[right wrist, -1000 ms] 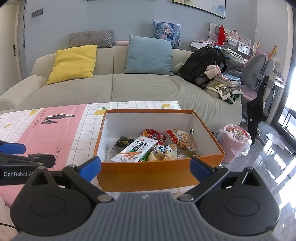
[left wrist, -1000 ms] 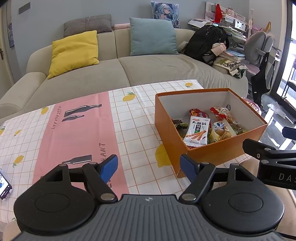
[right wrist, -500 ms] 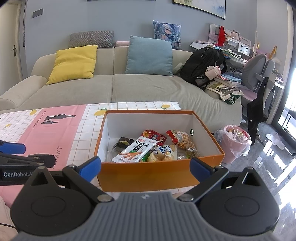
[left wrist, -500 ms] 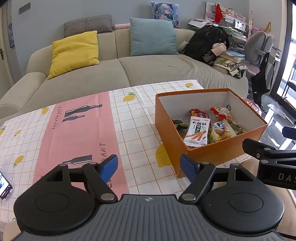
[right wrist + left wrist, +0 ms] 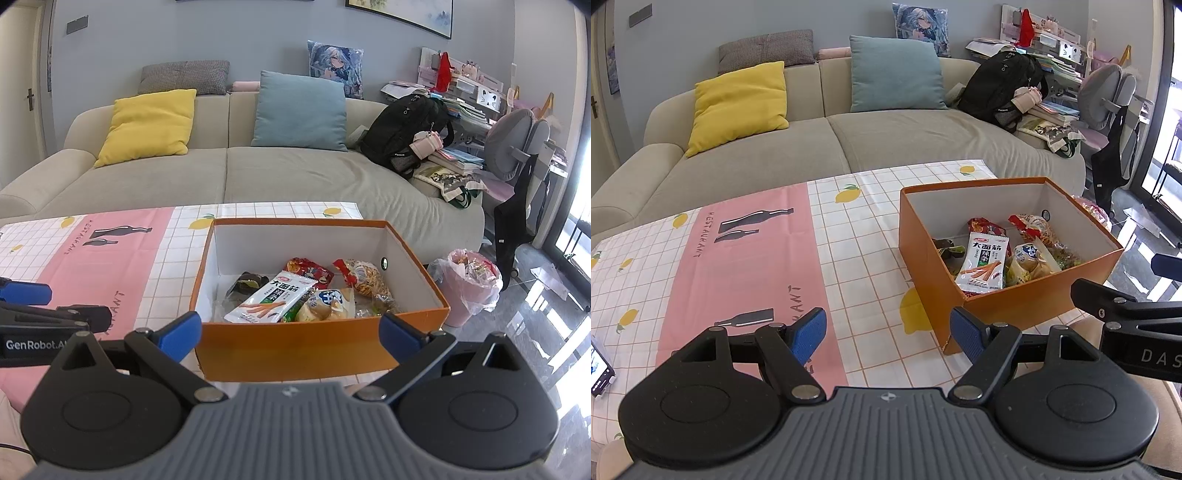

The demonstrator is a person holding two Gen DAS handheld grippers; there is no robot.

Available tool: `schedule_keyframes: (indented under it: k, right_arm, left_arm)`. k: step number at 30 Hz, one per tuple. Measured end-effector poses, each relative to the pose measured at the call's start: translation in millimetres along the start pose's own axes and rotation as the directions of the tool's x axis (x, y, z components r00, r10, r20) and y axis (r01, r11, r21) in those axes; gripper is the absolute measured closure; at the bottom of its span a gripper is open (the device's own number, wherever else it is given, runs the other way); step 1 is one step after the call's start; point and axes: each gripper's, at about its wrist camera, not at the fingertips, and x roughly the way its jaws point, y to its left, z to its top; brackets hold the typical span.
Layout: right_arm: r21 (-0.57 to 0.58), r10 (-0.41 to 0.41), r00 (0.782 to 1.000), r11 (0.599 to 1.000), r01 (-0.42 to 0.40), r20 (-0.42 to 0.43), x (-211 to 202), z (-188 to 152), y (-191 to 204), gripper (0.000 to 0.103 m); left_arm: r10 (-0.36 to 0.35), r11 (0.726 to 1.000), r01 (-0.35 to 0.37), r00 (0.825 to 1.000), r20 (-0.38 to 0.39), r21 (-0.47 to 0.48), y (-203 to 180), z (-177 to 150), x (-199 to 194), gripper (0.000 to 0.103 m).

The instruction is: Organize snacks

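Observation:
An orange box [image 5: 1027, 299] [image 5: 295, 345] stands at the right end of the table. It holds several snack packs, with a white and green stick-snack pack [image 5: 984, 262] [image 5: 273, 301] on top. My left gripper [image 5: 888, 334] is open and empty, low over the tablecloth, left of the box's near corner. My right gripper [image 5: 290, 332] is open and empty, just in front of the box's near wall. The right gripper shows at the right edge of the left wrist view [image 5: 1126, 306], and the left gripper at the left edge of the right wrist view [image 5: 44, 306].
A pink and white checked tablecloth [image 5: 738, 258] covers the table. A phone [image 5: 600, 365] lies at its left edge. A sofa [image 5: 886, 147] with cushions stands behind. A pink bin [image 5: 469, 284] stands on the floor right of the table.

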Motion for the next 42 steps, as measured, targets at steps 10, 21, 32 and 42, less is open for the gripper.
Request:
schedule_keyframes:
  k: [10, 21, 32, 42]
  right_arm:
    - [-0.001, 0.000, 1.000, 1.000, 0.000, -0.001, 0.0, -0.2, 0.3, 0.003]
    - [-0.004, 0.002, 1.000, 1.000, -0.002, 0.000, 0.5, -1.1, -0.8, 0.003]
    - [-0.008, 0.003, 1.000, 1.000, -0.003, 0.000, 0.4, -1.7, -1.1, 0.003]
    - [-0.008, 0.002, 1.000, 1.000, -0.002, 0.000, 0.4, -1.9, -0.7, 0.003]
  left_arm:
    - [0.000, 1.000, 0.000, 1.000, 0.000, -0.002, 0.7, 0.0, 0.3, 0.014]
    - [0.001, 1.000, -0.001, 1.000, -0.001, -0.005, 0.1, 0.1, -0.2, 0.014]
    - [0.002, 1.000, -0.002, 1.000, -0.003, -0.007, -1.0, -0.1, -2.0, 0.014]
    - [0.011, 1.000, -0.011, 1.000, 0.005, -0.010, -3.7, -0.2, -6.2, 0.014]
